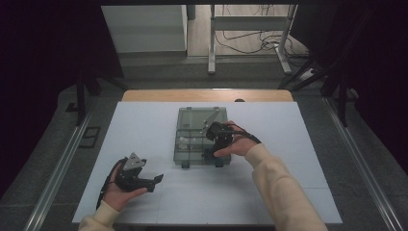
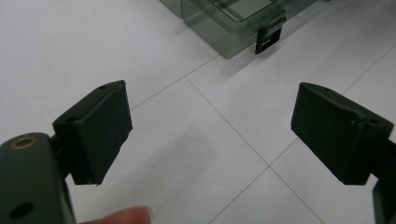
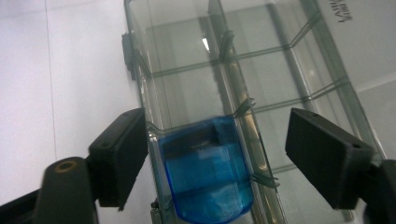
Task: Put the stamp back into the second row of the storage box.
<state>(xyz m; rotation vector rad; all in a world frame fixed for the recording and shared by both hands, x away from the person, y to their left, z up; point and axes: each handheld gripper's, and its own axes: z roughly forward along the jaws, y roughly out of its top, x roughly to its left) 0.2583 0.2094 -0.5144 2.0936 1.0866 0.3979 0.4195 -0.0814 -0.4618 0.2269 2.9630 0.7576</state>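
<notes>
Nearest the person's edge of the desk (image 1: 298, 192), toward its left corner, the left gripper (image 1: 144, 178) rests low over bare white surface with its jaws set wide apart and nothing between them; in the left gripper view the left gripper (image 2: 210, 135) looks across the seams of the desk toward a near corner of the clear compartment box (image 2: 229, 28) and one of its dark latches (image 2: 268, 39), well apart from both. Farther in, at the middle of the desk, the compartment box (image 1: 192, 120) lies with its dividers visible, and the right gripper (image 1: 211, 144) hangs over its near right part. In the right gripper view the right gripper (image 3: 215, 154) has its jaws spread, straddling a blue piece (image 3: 208, 175) that sits in a compartment by the box's outer wall; neither pad touches it, and one jaw stands outside that wall. The step in hand looks like reaching into the box for the blue piece. The next move probably calls for shifting the right gripper so both jaws clear the wall and divider, lowering them beside the piece, then closing squarely; the thin partitions (image 3: 243, 112) leave little room, so a tilted approach could snag.
</notes>
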